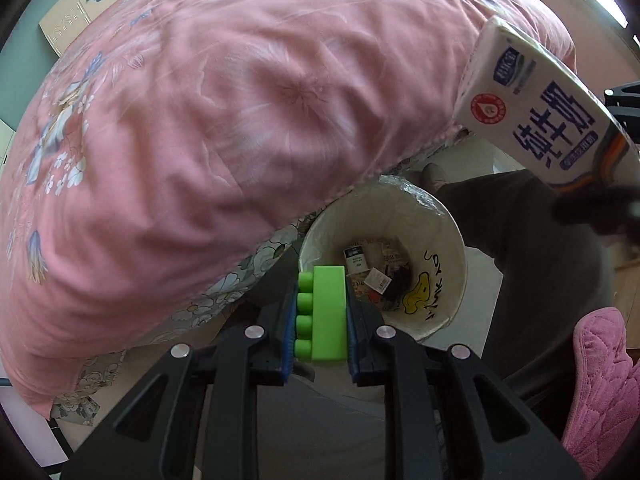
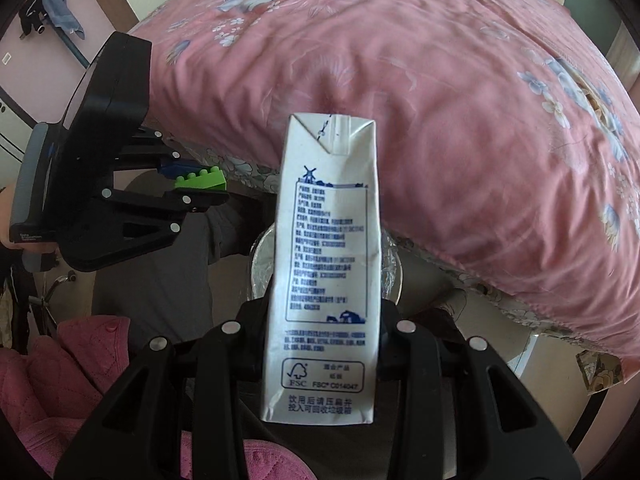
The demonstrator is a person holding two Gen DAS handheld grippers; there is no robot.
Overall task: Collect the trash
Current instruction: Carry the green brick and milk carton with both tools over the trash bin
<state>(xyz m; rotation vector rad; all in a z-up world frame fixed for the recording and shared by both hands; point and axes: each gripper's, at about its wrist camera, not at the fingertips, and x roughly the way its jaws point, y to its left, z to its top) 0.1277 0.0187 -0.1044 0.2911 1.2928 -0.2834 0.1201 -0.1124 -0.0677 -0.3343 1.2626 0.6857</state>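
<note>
left gripper (image 1: 320,312) pinching green plastic toy brick (image 1: 329,314), white round lined bin (image 1: 440,240) mouth directly below; right gripper (image 2: 324,320) clamping white milk carton (image 2: 326,264), long axis along fingers, over same bin.

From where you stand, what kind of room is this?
Most likely a bedroom at home: a bed under a pink floral quilt fills the view, a lined wastebasket stands beside it, and clothes hang on the far wall.

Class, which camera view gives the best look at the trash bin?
The left wrist view: the trash bin shows its open mouth and the litter inside. In the right wrist view only slivers of its lined rim show behind the milk carton.
</note>
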